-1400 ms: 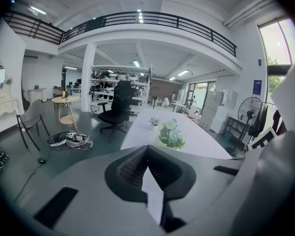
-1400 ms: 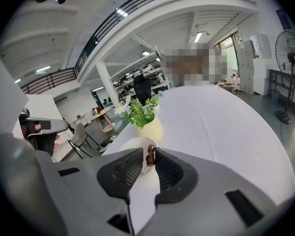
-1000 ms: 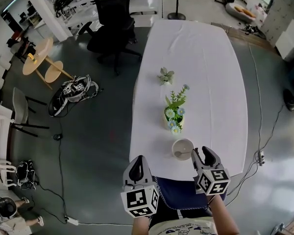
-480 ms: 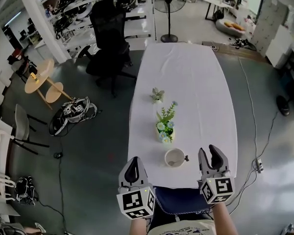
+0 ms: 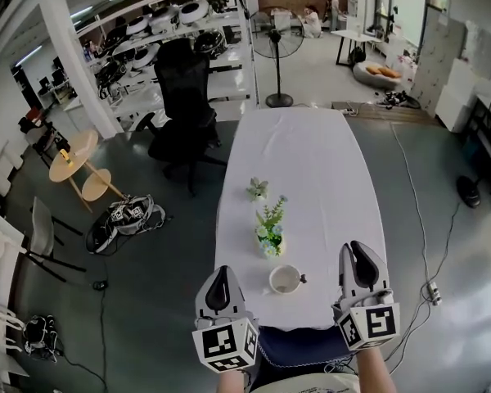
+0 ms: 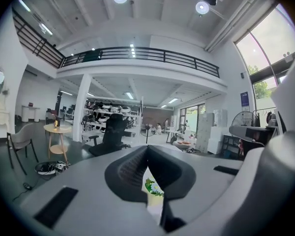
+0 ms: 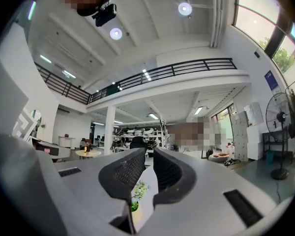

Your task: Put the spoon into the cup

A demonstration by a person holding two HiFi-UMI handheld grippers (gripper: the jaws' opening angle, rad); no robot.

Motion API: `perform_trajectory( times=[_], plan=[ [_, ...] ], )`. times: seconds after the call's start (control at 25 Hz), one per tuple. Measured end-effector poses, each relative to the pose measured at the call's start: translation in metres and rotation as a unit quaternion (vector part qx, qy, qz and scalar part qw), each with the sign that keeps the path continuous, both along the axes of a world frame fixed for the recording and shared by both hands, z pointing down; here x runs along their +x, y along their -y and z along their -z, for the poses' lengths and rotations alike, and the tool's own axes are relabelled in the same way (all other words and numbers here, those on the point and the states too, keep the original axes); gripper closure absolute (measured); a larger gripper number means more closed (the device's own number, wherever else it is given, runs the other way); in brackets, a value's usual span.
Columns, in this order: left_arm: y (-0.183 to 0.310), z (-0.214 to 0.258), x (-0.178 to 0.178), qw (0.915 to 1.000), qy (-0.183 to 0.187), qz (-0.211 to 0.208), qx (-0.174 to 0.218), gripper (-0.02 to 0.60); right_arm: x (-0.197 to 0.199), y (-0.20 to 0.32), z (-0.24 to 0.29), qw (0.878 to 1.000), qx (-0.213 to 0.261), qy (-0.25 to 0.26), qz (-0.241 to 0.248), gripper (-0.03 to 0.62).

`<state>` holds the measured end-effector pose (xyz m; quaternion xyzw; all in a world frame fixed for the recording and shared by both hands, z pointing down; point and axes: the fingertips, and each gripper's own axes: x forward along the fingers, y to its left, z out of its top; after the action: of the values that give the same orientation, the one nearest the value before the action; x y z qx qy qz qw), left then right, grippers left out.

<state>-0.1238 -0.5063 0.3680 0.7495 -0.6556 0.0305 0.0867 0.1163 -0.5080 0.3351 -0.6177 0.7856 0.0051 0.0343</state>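
Cup [image 5: 284,279] on long white table [image 5: 311,154], close to the near edge, just in front of a pot of flowers [image 5: 268,236]. Faint pale shape inside the cup, possibly the spoon; too small to tell. Left gripper [image 5: 219,272] low at left, jaws closed tip to tip, holding nothing. Right gripper [image 5: 362,250] low at right, jaws just narrowed to a slim gap, nothing between them. Both grippers clear of the cup.
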Motion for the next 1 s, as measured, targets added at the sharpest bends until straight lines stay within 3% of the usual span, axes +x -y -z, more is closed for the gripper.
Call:
perform_trajectory(
  times=[0.4, 1.0],
  plan=[
    [-0.028, 0.041, 0.012, 0.9990, 0.006, -0.007, 0.044, 0.568, 0.012, -0.030, 0.032, 0.999, 0.027, 0.009, -0.020, 0.570],
    [-0.051, 0.052, 0.010, 0.9980, 0.007, -0.011, 0.062, 0.568, 0.005, -0.054, 0.033, 0.999, 0.024, 0.013, -0.019, 0.580]
  ],
)
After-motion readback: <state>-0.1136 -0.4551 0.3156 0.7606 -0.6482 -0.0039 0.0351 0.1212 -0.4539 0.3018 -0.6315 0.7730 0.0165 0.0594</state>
